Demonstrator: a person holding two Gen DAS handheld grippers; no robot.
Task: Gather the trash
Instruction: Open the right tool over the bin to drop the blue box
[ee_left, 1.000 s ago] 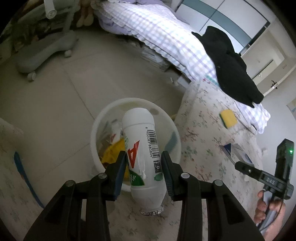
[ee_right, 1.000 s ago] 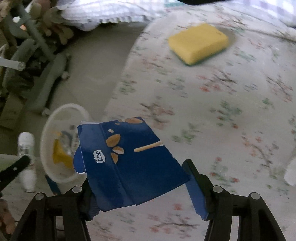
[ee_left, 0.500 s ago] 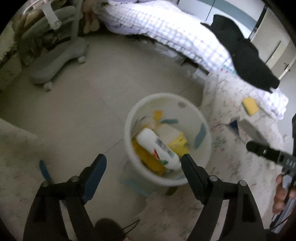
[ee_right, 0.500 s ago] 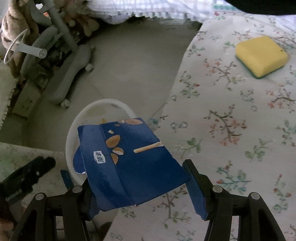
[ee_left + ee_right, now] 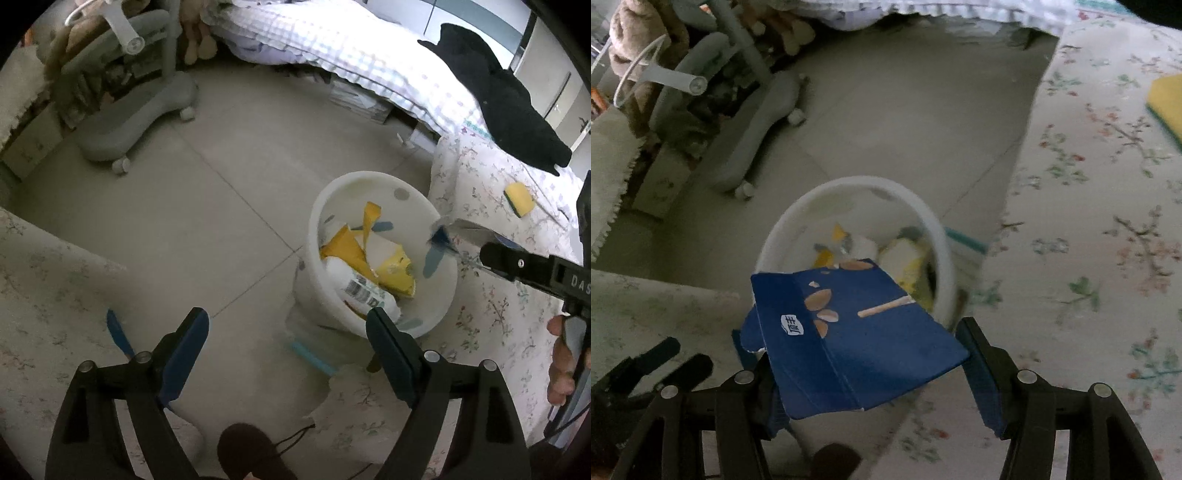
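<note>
Bottle [image 5: 364,291] now binned; right view shows carton [image 5: 849,332].

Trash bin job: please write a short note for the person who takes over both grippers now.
Left gripper: open and empty; its jaws have just been opening. The white bottle lies in the white bin with yellow wrappers.
Right gripper: holds the flattened blue box over the bin's near rim.
Done: bottle binned.
Left: release the blue box into the bin. The yellow sponge remains on the floral cloth; probably not trash.
</note>
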